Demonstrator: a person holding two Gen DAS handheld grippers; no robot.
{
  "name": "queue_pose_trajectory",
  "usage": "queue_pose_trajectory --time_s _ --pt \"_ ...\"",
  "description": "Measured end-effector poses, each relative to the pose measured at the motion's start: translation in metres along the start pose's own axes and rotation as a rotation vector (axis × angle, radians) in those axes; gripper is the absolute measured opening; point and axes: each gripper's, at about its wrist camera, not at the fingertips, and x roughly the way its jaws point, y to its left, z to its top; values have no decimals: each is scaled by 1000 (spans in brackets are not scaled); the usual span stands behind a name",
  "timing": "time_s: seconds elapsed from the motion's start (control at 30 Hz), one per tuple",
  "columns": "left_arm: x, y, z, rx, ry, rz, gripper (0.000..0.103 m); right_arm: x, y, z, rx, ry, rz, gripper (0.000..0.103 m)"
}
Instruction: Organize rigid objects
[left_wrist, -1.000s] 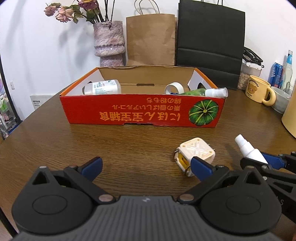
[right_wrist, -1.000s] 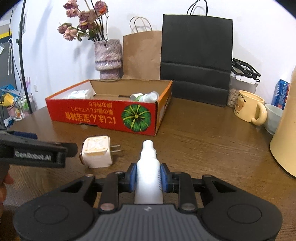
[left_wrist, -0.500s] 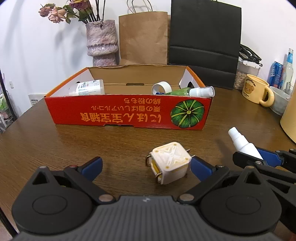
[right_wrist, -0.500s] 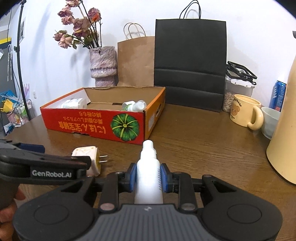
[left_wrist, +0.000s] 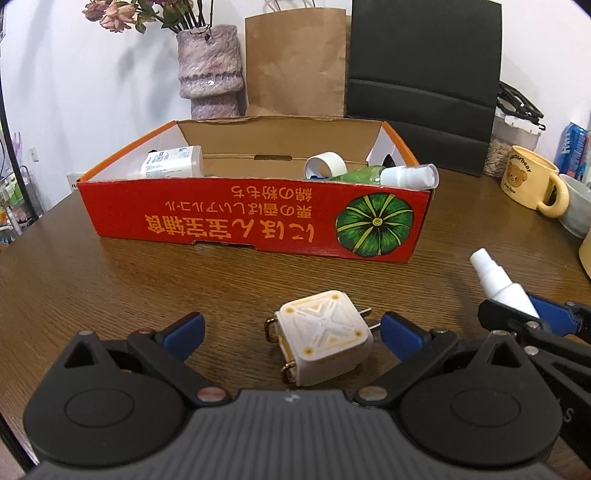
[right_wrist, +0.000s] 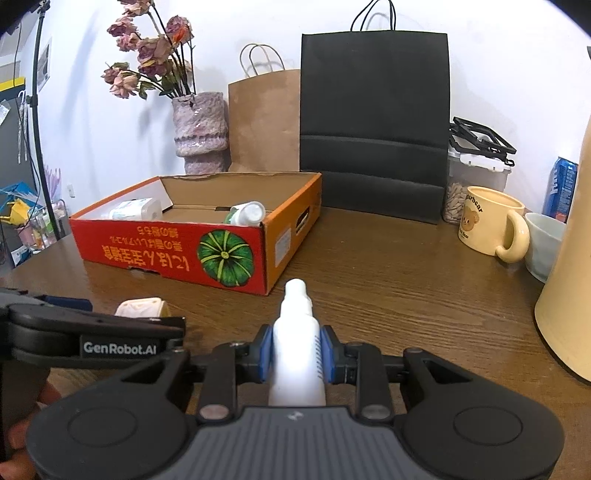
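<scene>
A cream plug adapter (left_wrist: 324, 345) with metal prongs lies on the wooden table between the wide-open jaws of my left gripper (left_wrist: 291, 332); neither pad touches it. It also shows in the right wrist view (right_wrist: 142, 307), partly hidden by the left gripper. My right gripper (right_wrist: 296, 350) is shut on a white spray bottle (right_wrist: 297, 332), nozzle pointing forward; the bottle also shows in the left wrist view (left_wrist: 498, 284). A red and orange cardboard box (left_wrist: 258, 221) stands beyond, holding a white bottle (left_wrist: 173, 164), a tape roll (left_wrist: 325, 166) and a green spray bottle (left_wrist: 391, 175).
Behind the box stand a vase of dried flowers (right_wrist: 199, 129), a brown paper bag (right_wrist: 264, 122) and a black paper bag (right_wrist: 373, 122). At the right are a yellow bear mug (right_wrist: 487, 225), a pale bowl (right_wrist: 545, 240), a blue can (right_wrist: 561, 188) and a large cream container (right_wrist: 569, 288).
My left gripper has moved right and forward, so the plug adapter now lies between its open jaws. My right gripper has lifted slightly with the spray bottle still held.
</scene>
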Motion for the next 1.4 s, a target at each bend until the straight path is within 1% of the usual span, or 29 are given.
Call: queue_pose_trajectory --time_s 0.2,0.4,0.5,0.57,0.73,0.8,0.83,1.4 --pt "4 -3 1 -19 -3 19 103 6 -4 1 -2 -10 3 26" --pt "10 -7 1 -25 19 27 103 7 -5 1 3 -13 5 26" --pt "12 -7 1 -32 20 25 101 6 -4 0 5 -16 3 26" --pt "12 -8 1 -31 22 23 93 6 -3 0 5 -13 1 26" --pt "12 -8 0 -35 16 -4 81 5 -2 -1 6 -20 -3 26" --pt "11 -7 0 -35 10 -13 74 4 -2 -1 4 -23 -7 26" --pt "10 -8 0 -32 6 -18 68 4 -2 -1 3 -23 -7 26" --pt "8 -5 0 0 10 -43 67 -4 5 -3 -14 -52 -12 26"
